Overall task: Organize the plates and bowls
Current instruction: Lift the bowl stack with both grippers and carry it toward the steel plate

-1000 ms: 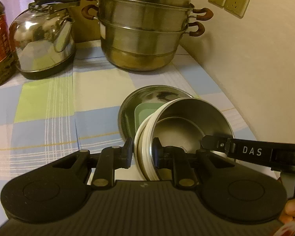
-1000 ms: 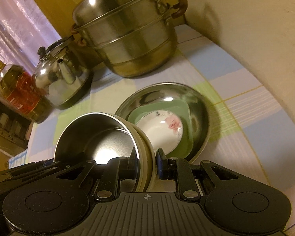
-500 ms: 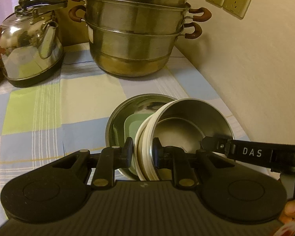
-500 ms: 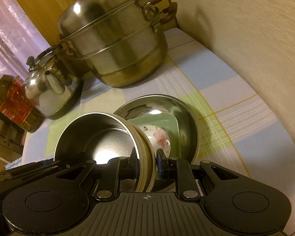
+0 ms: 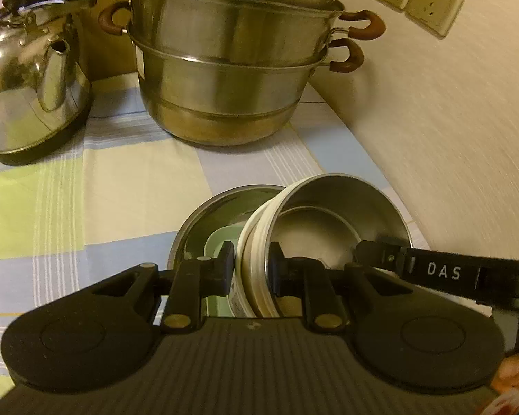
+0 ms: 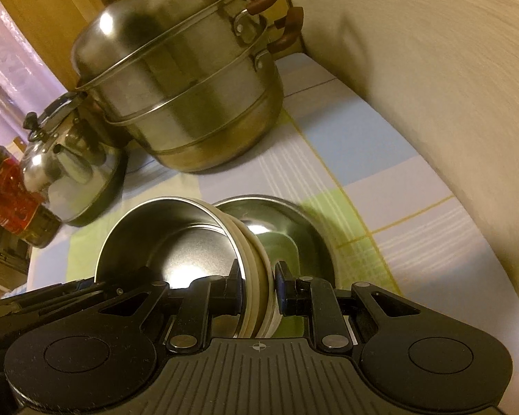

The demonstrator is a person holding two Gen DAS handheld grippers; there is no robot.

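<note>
A stack of nested bowls (image 5: pixel 332 214), steel inside and cream outside, hangs tilted between both grippers. My left gripper (image 5: pixel 251 266) is shut on its left rim. My right gripper (image 6: pixel 258 285) is shut on the opposite rim, and its finger (image 5: pixel 380 252) shows inside the bowl in the left wrist view. The bowls (image 6: pixel 176 238) hover just above a round steel plate (image 5: pixel 197 224) that holds a pale green square dish (image 5: pixel 218 245). The plate (image 6: pixel 301 214) and the dish (image 6: pixel 287 245) lie partly hidden behind the stack.
A tall steel steamer pot (image 5: pixel 231 69) stands at the back, with a steel kettle (image 5: pixel 27 79) to its left and an oil bottle (image 6: pixel 7 200) beyond that. The wall (image 5: pixel 449 138) with sockets (image 5: pixel 418 3) runs close along the right. A checked cloth (image 5: pixel 86 200) covers the table.
Both grippers have carried the bowl stack forward, toward the steamer pot and over the steel plate. The floral bowl in the green dish is now hidden behind the stack.
</note>
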